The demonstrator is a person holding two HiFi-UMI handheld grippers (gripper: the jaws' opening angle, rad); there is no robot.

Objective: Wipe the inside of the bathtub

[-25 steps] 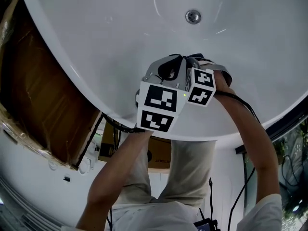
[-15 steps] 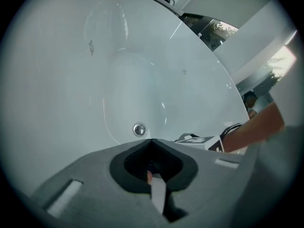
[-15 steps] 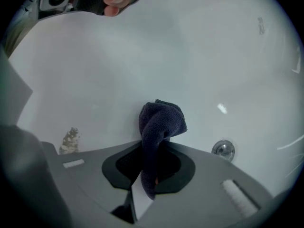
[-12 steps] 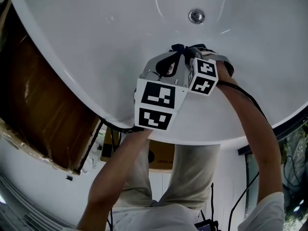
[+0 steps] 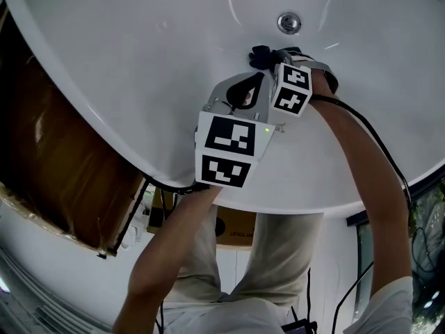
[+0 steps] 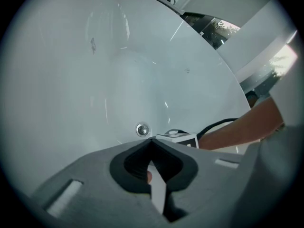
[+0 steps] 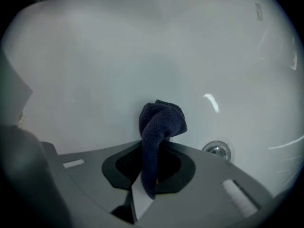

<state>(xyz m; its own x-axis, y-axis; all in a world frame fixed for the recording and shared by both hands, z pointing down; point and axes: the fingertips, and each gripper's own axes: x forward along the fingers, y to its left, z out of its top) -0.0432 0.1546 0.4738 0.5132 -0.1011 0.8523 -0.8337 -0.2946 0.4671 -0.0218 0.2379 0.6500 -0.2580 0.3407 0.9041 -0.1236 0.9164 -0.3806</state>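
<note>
The white bathtub [image 5: 139,47] fills the view, with brown cardboard [image 5: 49,152] outside its rim. The left hand-held gripper [image 6: 153,141] hovers over the tub, its 2 jaws pressed together on nothing. The right hand-held gripper [image 7: 151,148] pinches a dark cloth [image 7: 160,120] low in the tub, just beside the drain [image 5: 289,23].

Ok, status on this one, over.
Right gripper shut on dark blue cloth, down in the bathtub beside the drain. Left gripper shut, empty. Nothing in the way.
</note>
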